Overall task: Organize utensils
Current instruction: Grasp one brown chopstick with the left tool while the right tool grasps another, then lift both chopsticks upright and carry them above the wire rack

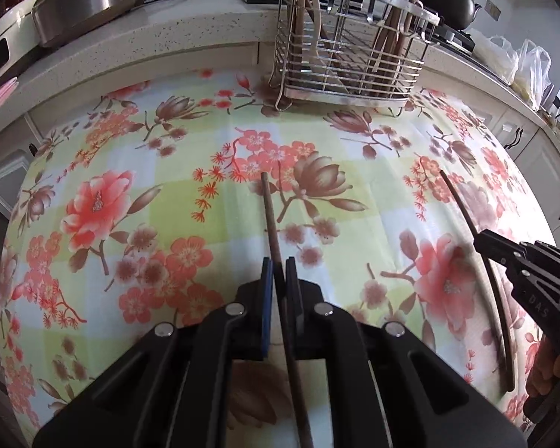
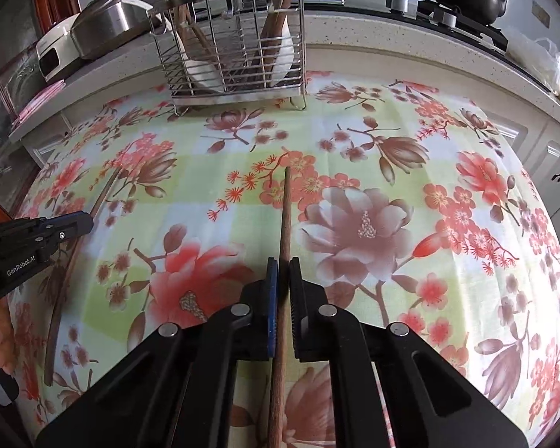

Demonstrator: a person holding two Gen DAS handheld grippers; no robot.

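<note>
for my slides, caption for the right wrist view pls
Right gripper shut on a wooden chopstick over the floral tablecloth.

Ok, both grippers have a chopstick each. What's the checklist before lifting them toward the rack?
1. Left gripper shut on left chopstick: ok.
2. Right gripper shut on right chopstick: ok.
3. Grippers apart from each other: ok.
4. Cloth between chopsticks and rack bare: ok.
5. Room in the rack, which already holds chopsticks and a white utensil: cannot tell.
6. Chopsticks lifted off the cloth: cannot tell.
</note>
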